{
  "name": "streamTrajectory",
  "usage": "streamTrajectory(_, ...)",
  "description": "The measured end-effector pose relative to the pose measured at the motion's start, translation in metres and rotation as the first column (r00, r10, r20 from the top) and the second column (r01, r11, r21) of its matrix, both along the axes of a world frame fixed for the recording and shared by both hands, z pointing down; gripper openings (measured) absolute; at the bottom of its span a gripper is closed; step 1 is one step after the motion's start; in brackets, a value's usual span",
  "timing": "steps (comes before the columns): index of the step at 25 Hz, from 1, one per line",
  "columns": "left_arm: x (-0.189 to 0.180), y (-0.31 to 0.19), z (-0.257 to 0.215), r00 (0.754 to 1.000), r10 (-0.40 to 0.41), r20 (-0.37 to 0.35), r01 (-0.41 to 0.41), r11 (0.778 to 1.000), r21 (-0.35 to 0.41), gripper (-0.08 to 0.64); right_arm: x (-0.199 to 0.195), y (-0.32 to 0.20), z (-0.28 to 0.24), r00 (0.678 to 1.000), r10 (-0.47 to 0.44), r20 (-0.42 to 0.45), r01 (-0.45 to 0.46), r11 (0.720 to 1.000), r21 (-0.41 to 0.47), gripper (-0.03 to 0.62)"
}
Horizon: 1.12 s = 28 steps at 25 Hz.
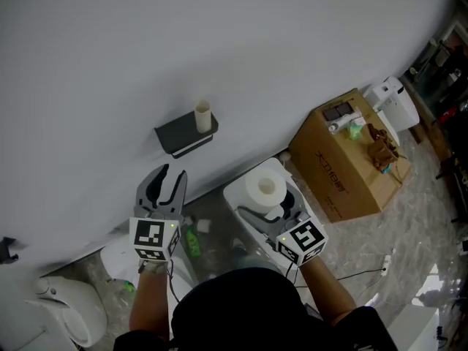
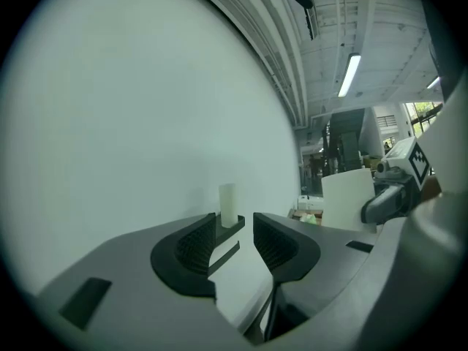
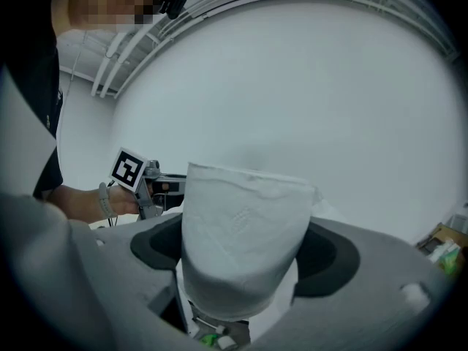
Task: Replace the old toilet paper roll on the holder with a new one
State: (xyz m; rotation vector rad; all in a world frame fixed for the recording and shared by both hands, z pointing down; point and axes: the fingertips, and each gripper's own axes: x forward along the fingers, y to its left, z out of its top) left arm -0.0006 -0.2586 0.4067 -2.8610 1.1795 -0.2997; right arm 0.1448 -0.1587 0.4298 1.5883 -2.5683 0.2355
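A black holder [image 1: 183, 136] is fixed to the white wall, with an empty cardboard core [image 1: 202, 116] standing upright on it. My left gripper [image 1: 172, 175] hovers below and left of the holder, open and empty. In the left gripper view the core [image 2: 228, 205] shows just beyond the gap between the jaws of the left gripper [image 2: 234, 234]. My right gripper [image 1: 269, 207] is shut on a full white toilet paper roll [image 1: 265, 189], lower right of the holder. The roll [image 3: 245, 240] fills the right gripper view, pressed between both pads.
A brown cardboard box [image 1: 349, 163] with small items on top stands against the wall at right, a white appliance [image 1: 395, 101] behind it. A white toilet [image 1: 66, 309] sits at lower left. A green bottle [image 1: 191, 241] lies on the marbled floor.
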Motion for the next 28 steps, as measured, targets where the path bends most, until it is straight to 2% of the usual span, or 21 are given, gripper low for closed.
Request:
streamTrajectory(5, 0.037, -0.041, -0.001, 0.999, 0.013, 0.04, -0.012, 1.0, -0.021, 0.215, 0.033, -0.006, 0.01, 0.999, 0.041, -0.005, -0.041, 0.998, -0.04, 0.434)
streamTrajectory(8, 0.054, -0.062, 0.002, 0.997, 0.006, 0.081, -0.004, 1.0, -0.026, 0.227, 0.049, -0.012, 0.012, 0.998, 0.067, 0.011, -0.067, 0.998, -0.016, 0.434)
streamTrajectory(13, 0.08, -0.087, 0.008, 0.989, 0.005, 0.15, 0.002, 0.999, -0.041, 0.239, 0.073, -0.015, 0.022, 0.995, 0.1, 0.022, -0.099, 0.994, -0.04, 0.434)
streamTrajectory(16, 0.093, -0.097, 0.012, 0.984, 0.003, 0.177, 0.007, 0.999, -0.054, 0.239, 0.084, -0.014, 0.028, 0.995, 0.104, 0.0, -0.103, 0.99, -0.096, 0.434)
streamTrajectory(20, 0.101, -0.113, 0.018, 0.98, -0.024, 0.195, 0.039, 0.997, -0.07, 0.241, 0.095, -0.02, 0.03, 0.993, 0.114, 0.024, -0.112, 0.992, -0.065, 0.434)
streamTrajectory(24, 0.105, -0.121, 0.022, 0.979, -0.034, 0.202, 0.051, 0.995, -0.082, 0.239, 0.101, -0.02, 0.033, 0.993, 0.117, 0.025, -0.115, 0.991, -0.072, 0.434)
streamTrajectory(27, 0.105, -0.126, 0.027, 0.978, -0.039, 0.204, 0.06, 0.994, -0.094, 0.213, 0.103, -0.02, 0.034, 0.993, 0.118, 0.023, -0.116, 0.991, -0.071, 0.434)
streamTrajectory(28, 0.105, -0.126, 0.027, 0.979, -0.044, 0.199, 0.064, 0.993, -0.095, 0.184, 0.104, -0.019, 0.035, 0.993, 0.117, 0.022, -0.115, 0.99, -0.076, 0.434)
